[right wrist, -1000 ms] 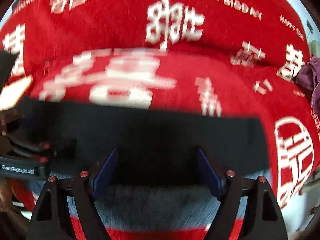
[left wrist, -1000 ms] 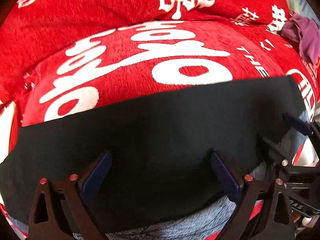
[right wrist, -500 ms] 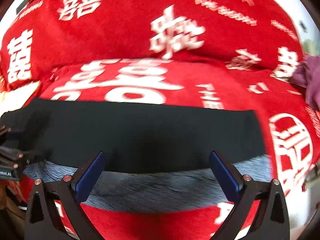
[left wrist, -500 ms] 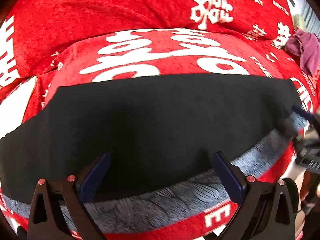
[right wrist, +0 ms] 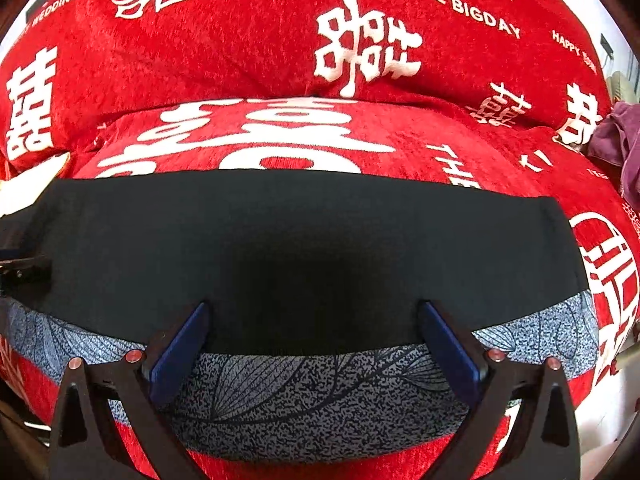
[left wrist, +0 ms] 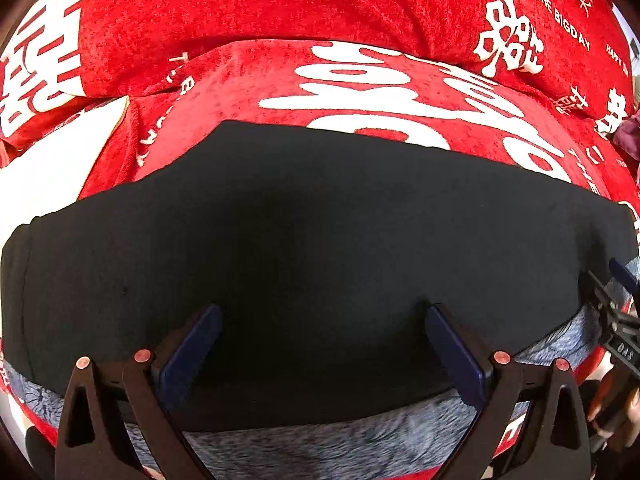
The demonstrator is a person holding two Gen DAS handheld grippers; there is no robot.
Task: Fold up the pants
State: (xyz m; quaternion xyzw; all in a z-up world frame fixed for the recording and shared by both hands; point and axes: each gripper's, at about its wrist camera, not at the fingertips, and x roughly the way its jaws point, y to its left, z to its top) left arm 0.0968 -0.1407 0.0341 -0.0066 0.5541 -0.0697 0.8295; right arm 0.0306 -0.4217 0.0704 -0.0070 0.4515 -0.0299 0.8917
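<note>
In the left wrist view, the left gripper (left wrist: 320,344) hangs over the black pants (left wrist: 304,240), its two blue-padded fingers (left wrist: 188,348) spread wide apart with nothing pinched between them. The pants lie flat as a broad dark band across a red bedspread (left wrist: 248,12) printed with large white characters and the words "THE BIGDAY". Their far edge runs straight, and at the left it steps down to a second, lower edge. Along the near edge of the pants a strip of grey leaf-patterned cloth (left wrist: 320,448) shows beneath them. At the right border the other gripper (left wrist: 618,304) sits at the right end of the pants, only partly in view, with fingertips of the person's hand (left wrist: 612,420) below it. A bit of purple cloth (left wrist: 630,136) peeks in at the right edge.

In the right wrist view, the right gripper (right wrist: 314,340) has its fingers (right wrist: 180,352) spread fully; its jaws have just been opening and hold nothing. The fingertips stand over the near hem of the black pants (right wrist: 304,232), which lie flat with a square right end. The grey leaf-patterned cloth (right wrist: 312,404) lies under that hem, on the red bedspread (right wrist: 256,40). A crumpled purple garment (right wrist: 618,140) rests at the far right, well apart from the pants. A dark piece of the left gripper (right wrist: 20,268) shows at the left border over the pants.
</note>
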